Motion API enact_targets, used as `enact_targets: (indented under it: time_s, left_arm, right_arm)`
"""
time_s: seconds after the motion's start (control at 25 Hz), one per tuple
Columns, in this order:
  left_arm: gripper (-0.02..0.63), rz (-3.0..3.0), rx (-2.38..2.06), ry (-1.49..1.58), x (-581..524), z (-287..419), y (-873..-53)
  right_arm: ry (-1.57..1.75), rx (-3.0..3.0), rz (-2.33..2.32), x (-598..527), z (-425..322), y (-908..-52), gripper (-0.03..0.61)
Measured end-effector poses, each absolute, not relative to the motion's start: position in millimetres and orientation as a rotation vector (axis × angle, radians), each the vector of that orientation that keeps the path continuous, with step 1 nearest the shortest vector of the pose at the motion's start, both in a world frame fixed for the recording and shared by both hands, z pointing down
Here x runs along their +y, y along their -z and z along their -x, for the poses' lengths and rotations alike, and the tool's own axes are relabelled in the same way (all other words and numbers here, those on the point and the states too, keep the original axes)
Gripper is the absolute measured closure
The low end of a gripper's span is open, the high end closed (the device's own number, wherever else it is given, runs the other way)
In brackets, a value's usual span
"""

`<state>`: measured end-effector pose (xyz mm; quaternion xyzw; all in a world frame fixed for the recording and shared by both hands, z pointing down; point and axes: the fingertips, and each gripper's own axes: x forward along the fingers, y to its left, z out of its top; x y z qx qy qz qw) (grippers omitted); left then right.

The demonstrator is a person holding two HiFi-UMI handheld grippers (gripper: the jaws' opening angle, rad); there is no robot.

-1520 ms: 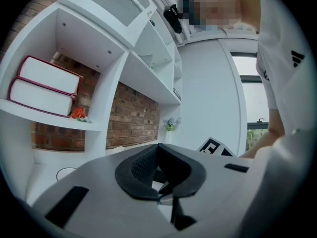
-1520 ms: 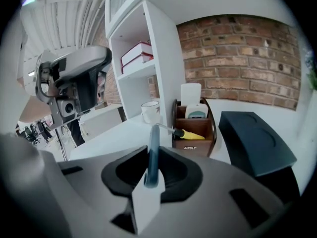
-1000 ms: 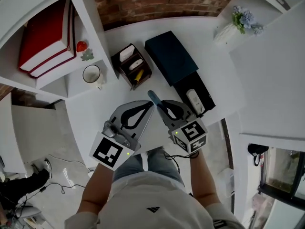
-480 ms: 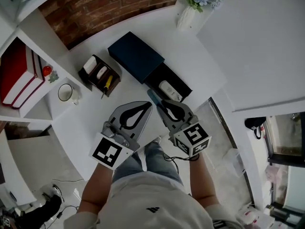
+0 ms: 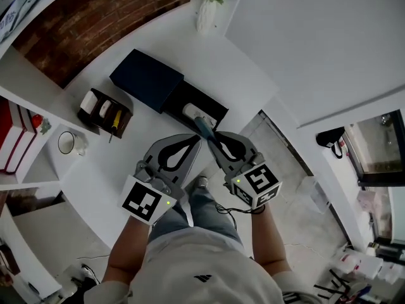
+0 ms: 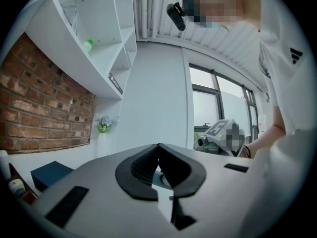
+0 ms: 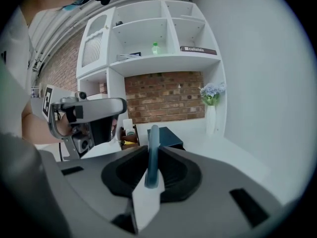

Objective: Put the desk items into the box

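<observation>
Blue stick [image 7: 152, 150], slim and pen-shaped, is pinched in your right gripper [image 5: 213, 139], with the jaws narrowed right onto it and its tip pointing toward the open black box [image 5: 216, 109]. Your left gripper [image 6: 158, 151] is closed on nothing, just beside the right one. The box sits on the white desk [image 5: 107, 170] next to a navy lid [image 5: 147, 80], with a white gadget [image 5: 192, 113] inside. A brown organizer [image 5: 104, 111] and a mug [image 5: 68, 142] are off to the left.

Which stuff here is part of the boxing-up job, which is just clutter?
Job: slim blue stick-like item gripped by right tool; open dark box; white oblong item inside it; brown desk organiser.
Lying about: white mug; white vase of pale flowers; red books.
</observation>
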<state>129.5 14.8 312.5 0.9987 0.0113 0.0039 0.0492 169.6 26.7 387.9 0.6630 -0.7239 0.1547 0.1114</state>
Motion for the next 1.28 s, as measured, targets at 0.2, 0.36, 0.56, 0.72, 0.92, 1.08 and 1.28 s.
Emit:
enact_targets:
  time_s: [0.2,0.36,0.56,0.72,0.92,1.08,1.28]
  left_arm:
    - [0.603,-3.050,0.084,-0.015,28,-142,-312]
    - [0.603,-3.052,0.084,-0.031,32,-147,-314]
    - [0.603,-3.053,0.048,-0.039,28,-149,-314]
    - [0.603,-3.060,0.018,-0.052,21,-150,-317]
    - [0.603,-3.050,-0.025,-0.076,9,-149,-323]
    - [0.603,-3.035,-0.061,-0.080,-3,-149,-327]
    - [0.603,-3.020,-0.094,-0.093,-17,-149,-333]
  right_arm:
    - [-0.459,-2.104,-1.984,39,-183,-387,0.503]
    - [-0.469,-2.105,-1.989,40,-189,-390,0.503]
    - [-0.493,-2.104,-1.970,35,-196,-399,0.503]
    - [-0.533,-2.099,-1.950,27,-203,-412,0.503]
    - [-0.581,-2.086,-1.917,14,-211,-432,0.503]
    - [-0.614,-2.073,-1.880,1,-214,-448,0.503]
    - [-0.658,-2.050,-1.837,-11,-218,-469,0.503]
